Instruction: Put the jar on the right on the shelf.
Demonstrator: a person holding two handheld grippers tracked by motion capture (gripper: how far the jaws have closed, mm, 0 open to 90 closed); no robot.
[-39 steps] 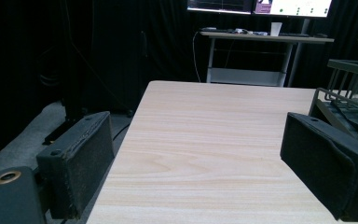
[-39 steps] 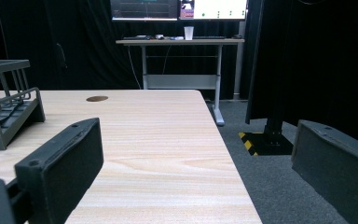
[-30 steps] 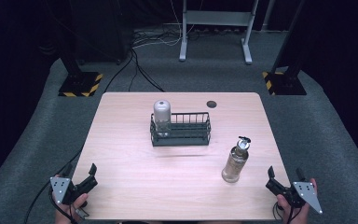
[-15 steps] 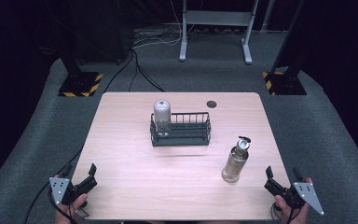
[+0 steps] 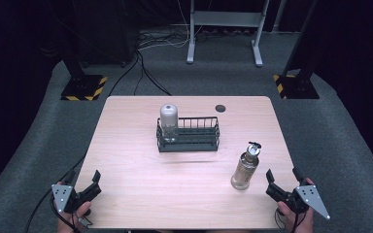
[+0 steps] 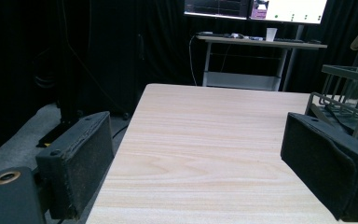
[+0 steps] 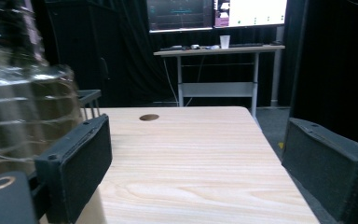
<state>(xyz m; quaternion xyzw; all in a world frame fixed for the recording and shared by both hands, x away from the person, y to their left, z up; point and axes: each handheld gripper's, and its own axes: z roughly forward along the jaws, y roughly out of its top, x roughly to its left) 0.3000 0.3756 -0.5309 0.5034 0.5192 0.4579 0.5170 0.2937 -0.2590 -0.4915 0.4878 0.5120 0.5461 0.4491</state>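
Right tongs open, nothing between the jaws, which have just been closing a bit. Amber bottle stands upright just to their left. Left tongs open, empty, at tabletop near corner. Wire basket with capped jar farther ahead.

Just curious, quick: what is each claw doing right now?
Left gripper: open, holding nothing.
Right gripper: open, jaws just closing a little, nothing between them.

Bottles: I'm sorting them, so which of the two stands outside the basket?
The amber pump bottle, standing on the bare table by the right gripper; the clear bottle stands inside the basket.
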